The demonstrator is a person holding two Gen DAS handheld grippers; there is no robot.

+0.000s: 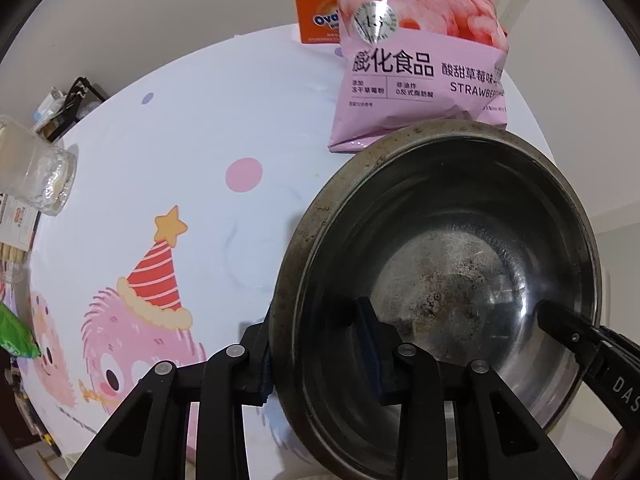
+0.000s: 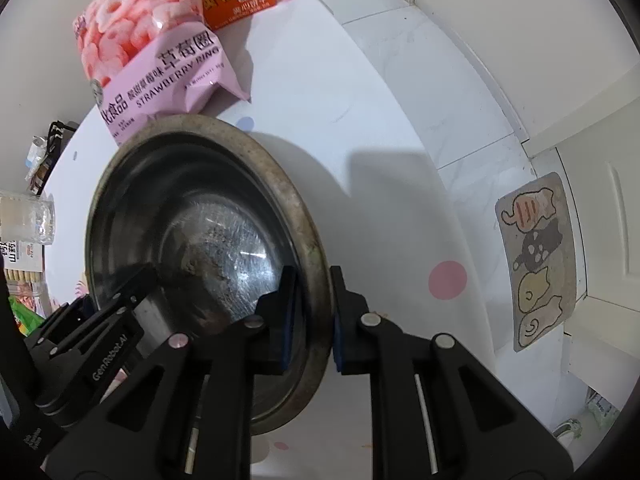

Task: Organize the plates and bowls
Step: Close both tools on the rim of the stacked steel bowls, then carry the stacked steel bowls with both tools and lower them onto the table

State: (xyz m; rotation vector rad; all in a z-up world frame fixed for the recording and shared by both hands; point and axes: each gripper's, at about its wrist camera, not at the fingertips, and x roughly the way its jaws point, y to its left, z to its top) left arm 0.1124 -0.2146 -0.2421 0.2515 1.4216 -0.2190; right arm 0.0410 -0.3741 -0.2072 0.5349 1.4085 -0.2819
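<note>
A worn steel bowl (image 1: 448, 264) with a stained rim sits over the round white table. My left gripper (image 1: 316, 352) is shut on the bowl's left rim, one finger inside and one outside. My right gripper (image 2: 314, 316) is shut on the bowl's right rim (image 2: 316, 280) the same way. Each view shows the other gripper's finger inside the bowl: the right one in the left wrist view (image 1: 560, 320), the left one in the right wrist view (image 2: 132, 284). No plates are in view.
A pink strawberry-ring snack bag (image 1: 420, 52) stands just behind the bowl, with an orange box (image 1: 316, 12) behind it. A clear glass jar (image 1: 36, 172) lies at the table's left edge (image 1: 48, 240). A cat-print floor mat (image 2: 536, 260) lies on the floor to the right.
</note>
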